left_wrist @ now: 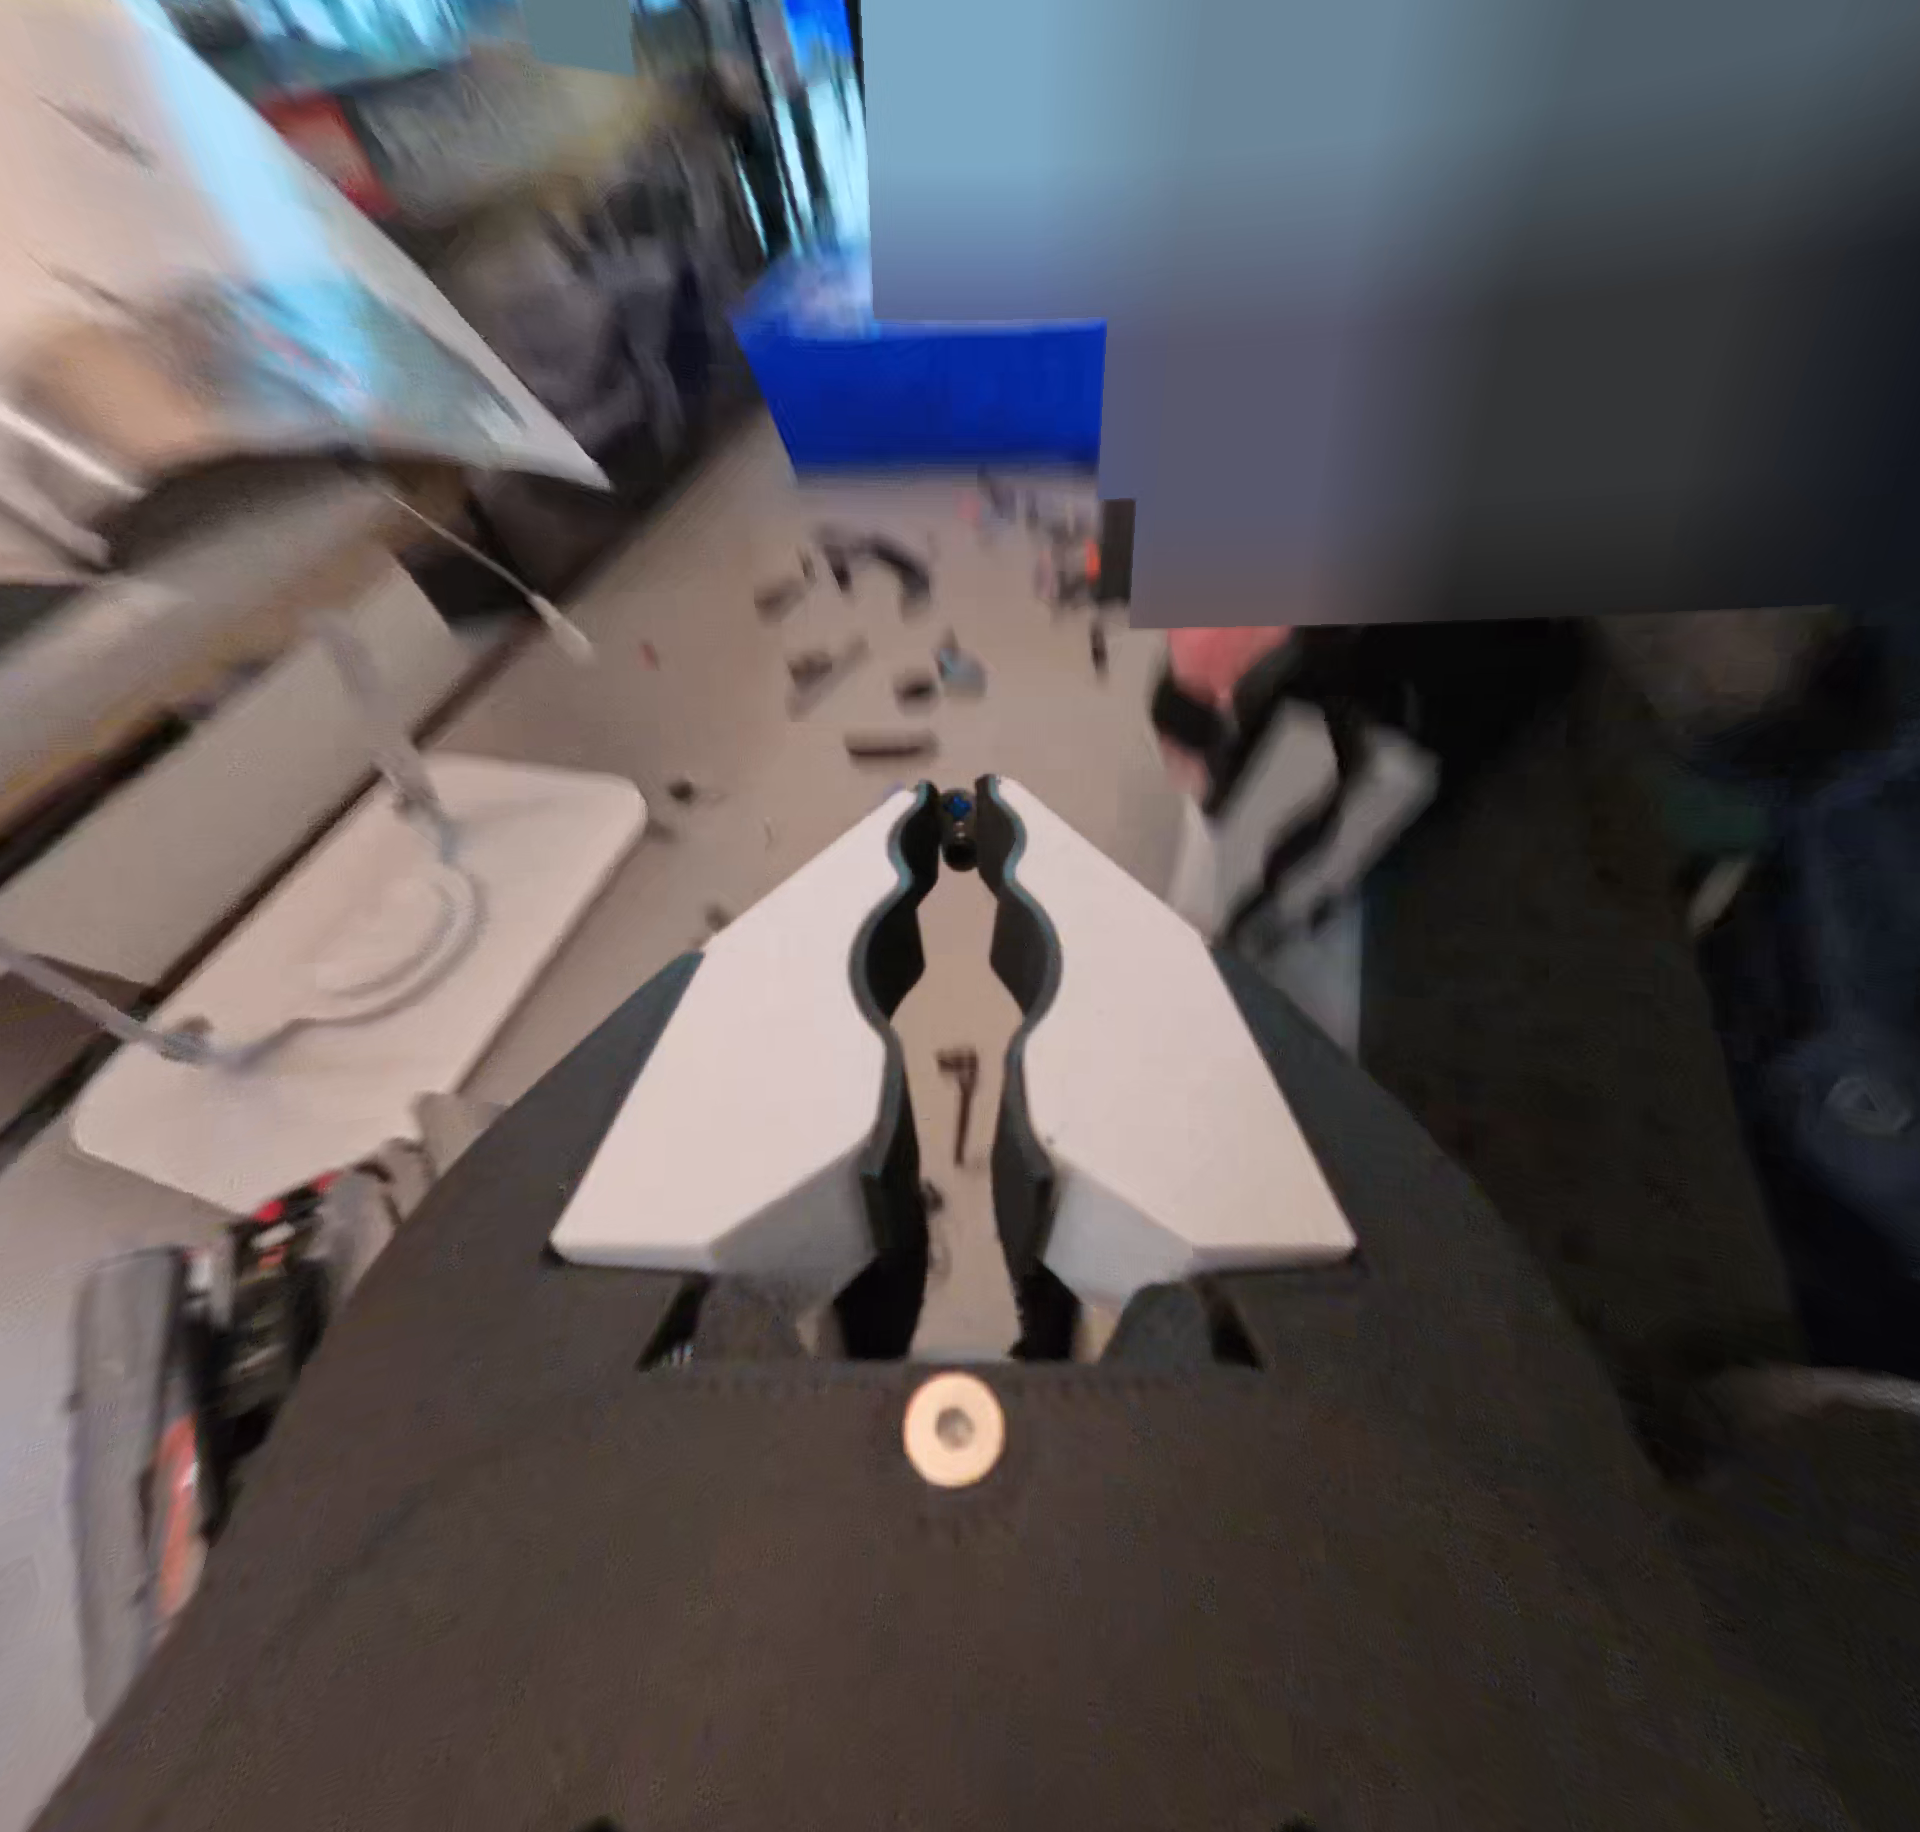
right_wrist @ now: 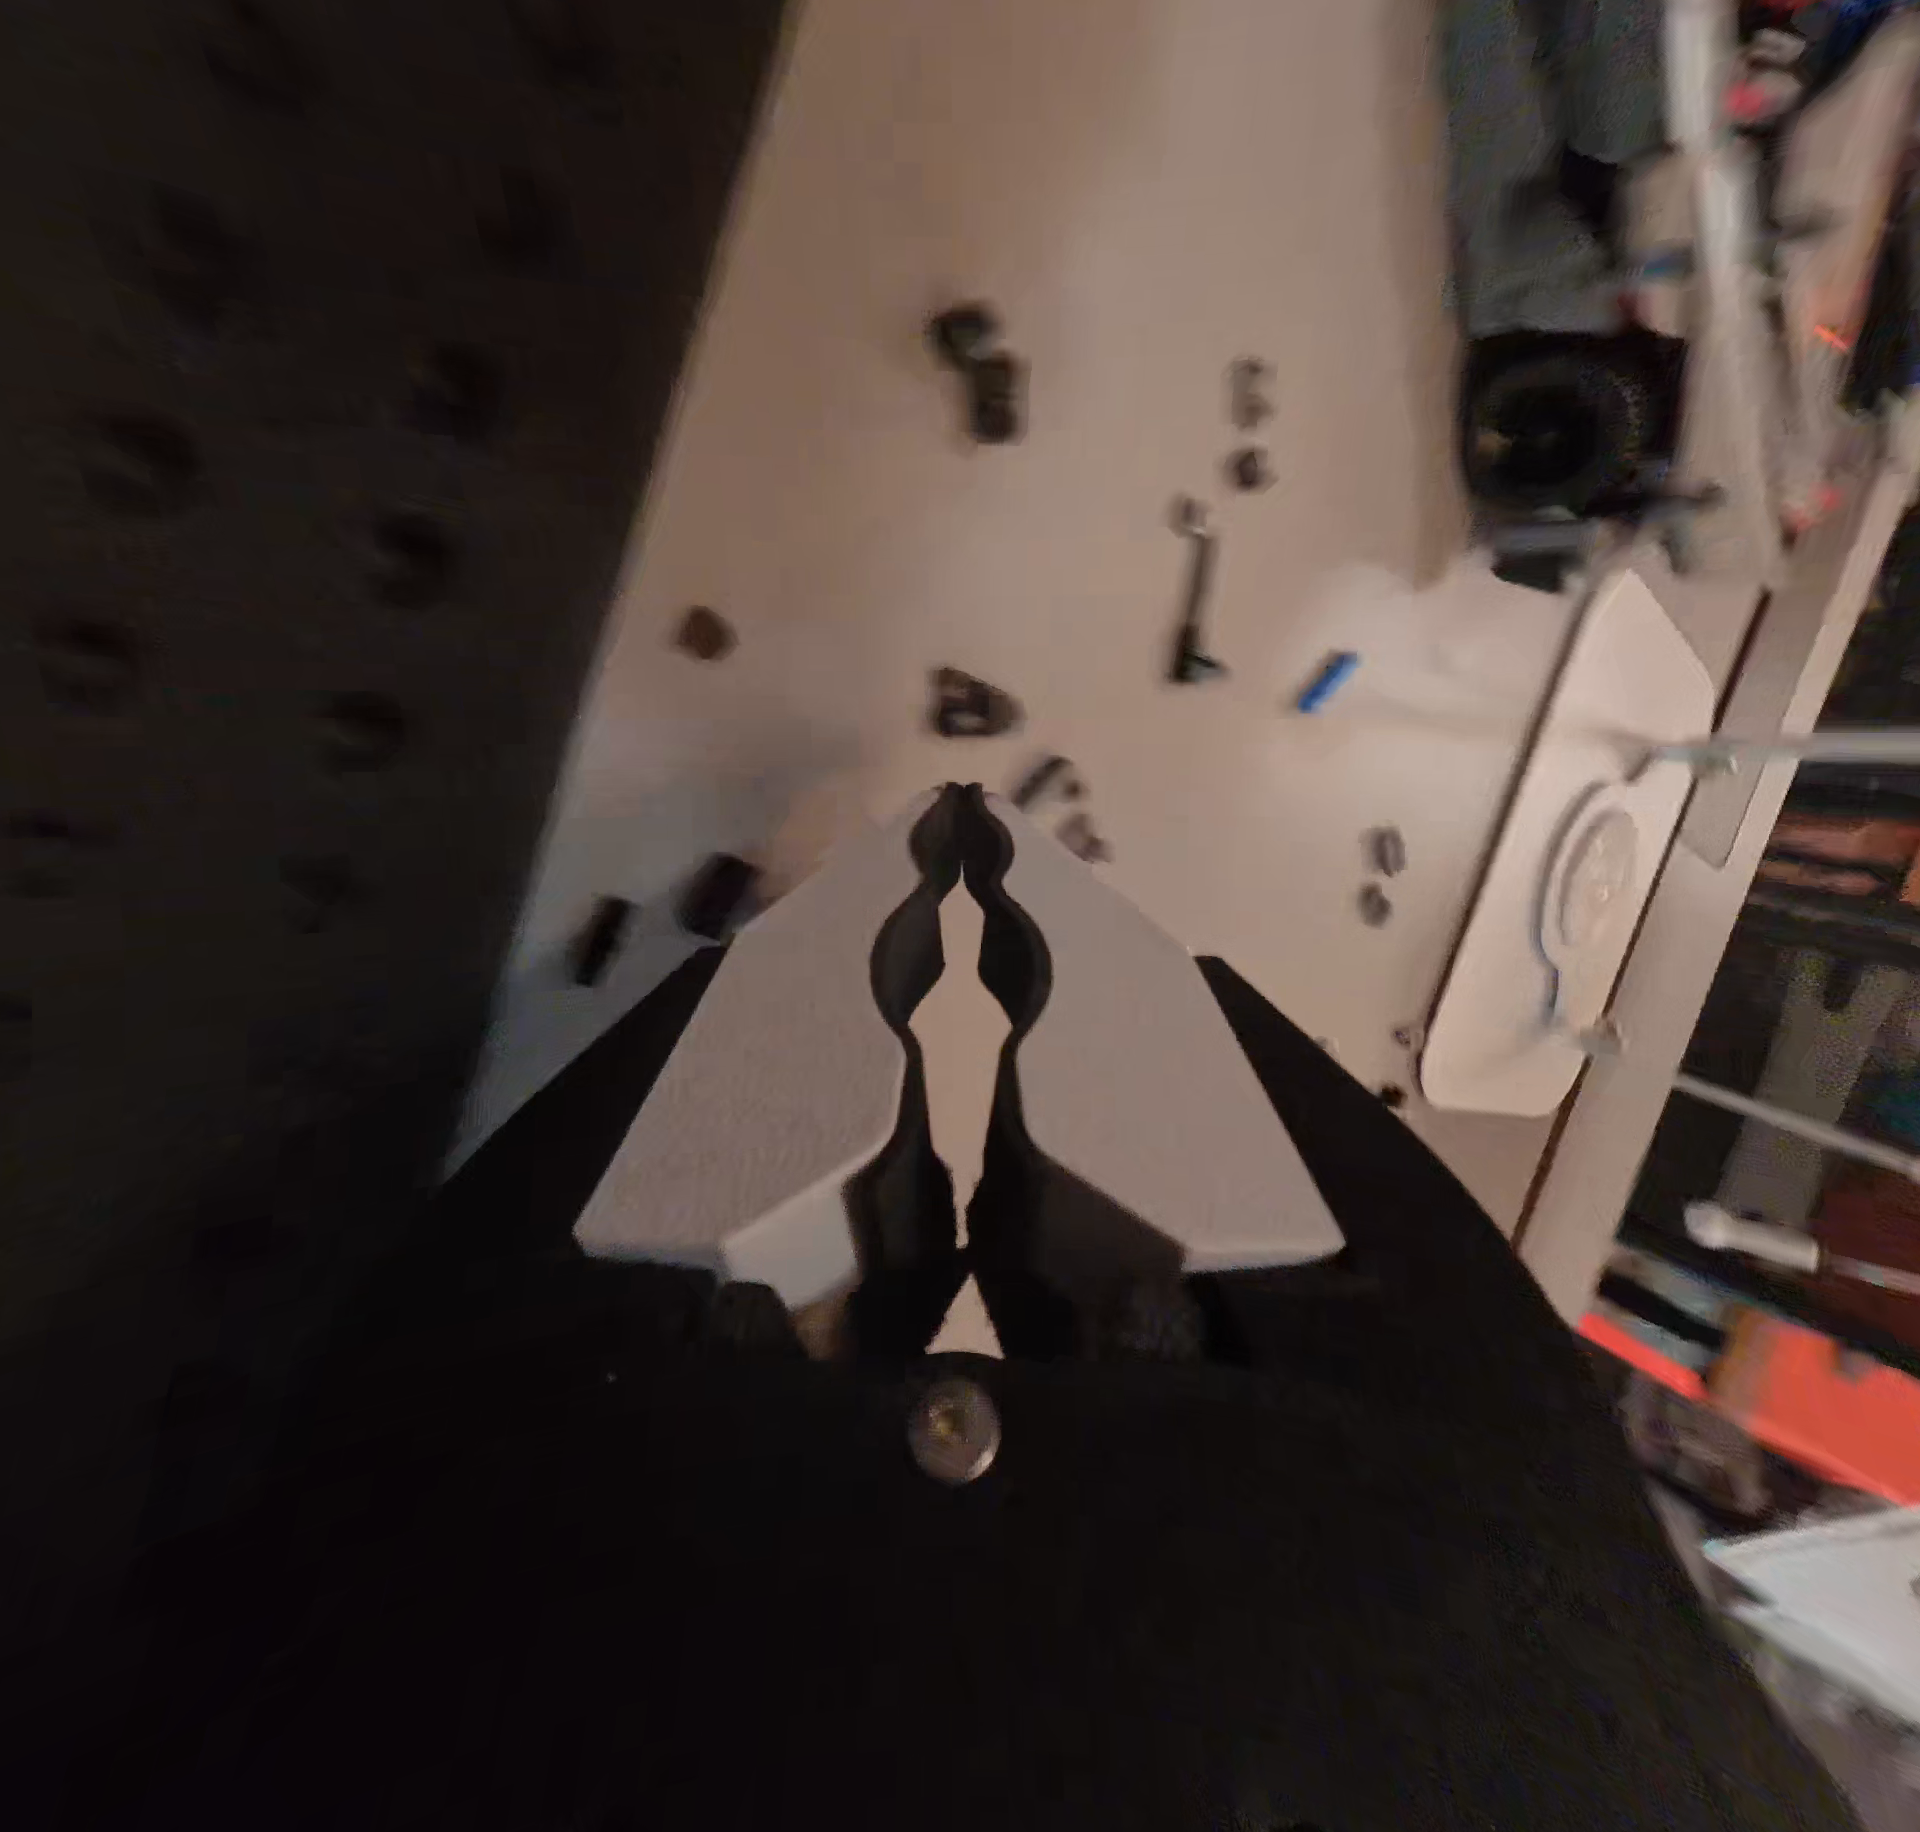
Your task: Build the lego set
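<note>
In the left wrist view my left gripper is shut on a small black lego piece with a blue end, pinched at the very fingertips and held above the table. Several loose dark lego pieces lie blurred on the table beyond it. In the right wrist view my right gripper is shut, its tips meet, and I see nothing between them. It hovers over the table among scattered dark pieces, a black axle and a blue pin.
A blue box stands at the table's far end. A white pad lies at the left, and it also shows in the right wrist view. A large dark perforated surface fills that view's left side. A black device sits at the back right. Between my right fingertips and the black axle there is roughly 9 centimetres. Between my right fingertips and the blue pin there is roughly 15 centimetres.
</note>
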